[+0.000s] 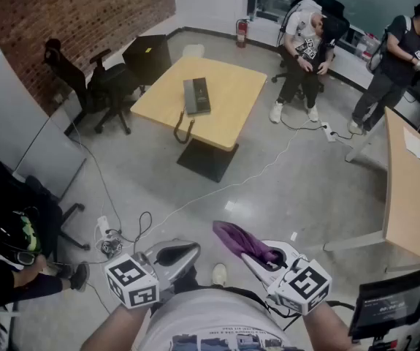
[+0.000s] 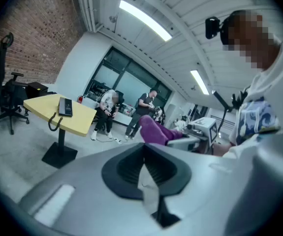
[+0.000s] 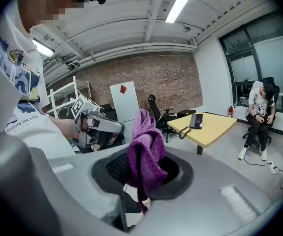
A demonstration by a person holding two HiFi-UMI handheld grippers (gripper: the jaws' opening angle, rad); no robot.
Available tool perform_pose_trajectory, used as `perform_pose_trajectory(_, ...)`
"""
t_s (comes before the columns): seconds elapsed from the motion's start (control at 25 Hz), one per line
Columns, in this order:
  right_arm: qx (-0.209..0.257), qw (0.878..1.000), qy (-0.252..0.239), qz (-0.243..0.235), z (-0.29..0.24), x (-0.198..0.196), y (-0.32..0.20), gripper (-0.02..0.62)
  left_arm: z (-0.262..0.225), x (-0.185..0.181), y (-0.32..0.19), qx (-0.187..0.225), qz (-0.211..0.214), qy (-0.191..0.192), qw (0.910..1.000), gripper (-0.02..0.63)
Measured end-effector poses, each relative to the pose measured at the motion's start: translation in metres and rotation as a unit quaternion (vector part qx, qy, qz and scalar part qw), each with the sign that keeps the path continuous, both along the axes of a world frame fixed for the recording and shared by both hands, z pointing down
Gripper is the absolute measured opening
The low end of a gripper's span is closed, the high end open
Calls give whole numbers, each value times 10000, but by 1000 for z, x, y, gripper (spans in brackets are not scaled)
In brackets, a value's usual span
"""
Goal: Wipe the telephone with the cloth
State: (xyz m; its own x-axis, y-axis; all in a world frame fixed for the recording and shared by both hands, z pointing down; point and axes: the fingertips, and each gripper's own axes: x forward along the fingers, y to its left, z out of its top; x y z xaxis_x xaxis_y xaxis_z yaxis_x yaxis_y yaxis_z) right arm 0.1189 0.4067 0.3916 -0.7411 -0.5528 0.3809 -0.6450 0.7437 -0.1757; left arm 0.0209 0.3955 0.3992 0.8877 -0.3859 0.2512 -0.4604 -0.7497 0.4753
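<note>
A dark telephone (image 1: 196, 96) lies on the yellow table (image 1: 231, 115) far ahead, and its handset (image 1: 182, 131) hangs over the near edge on its cord. Both grippers are held close to my body, well away from the table. My left gripper (image 1: 190, 249) is shut with nothing between its jaws, as the left gripper view (image 2: 143, 167) confirms. My right gripper (image 1: 251, 259) is shut on a purple cloth (image 1: 240, 243), which bunches up above the jaws (image 3: 146, 156). The telephone (image 3: 197, 121) also shows small and distant in the right gripper view.
Black office chairs (image 1: 104, 86) stand left of the yellow table. One person (image 1: 304, 50) sits and another (image 1: 396, 64) stands at the back right. A second wooden table (image 1: 414, 189) is at the right. Cables and a power strip (image 1: 107, 240) lie on the floor.
</note>
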Motion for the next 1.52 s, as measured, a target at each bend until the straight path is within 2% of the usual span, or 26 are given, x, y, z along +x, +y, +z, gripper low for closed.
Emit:
perform_pose_trajectory(0.44,-144,9999,-22,8,6,1,-8,84,3,1,-6,-78,-20,-11,10000,8)
perform_pose_trajectory(0.76,-240,9994,-49,242,1,-4,-37,84,2,-3,-27,-170,118,41,9998,8)
perform_pose_trajectory(0.96,-262,9991,115,317,1,-10,-62,84,8,-16,-53,-165,142,115,9997,8)
perform_pose_trajectory(1.28,-397,9972,171,617,-7,-48,-126,84,7,-54,-120,-249,298,337,9987,8)
perform_pose_trajectory(1.52,-328,9964,73,780,-16,-94,-172,84,3,-93,-169,-203,531,319,9979,8)
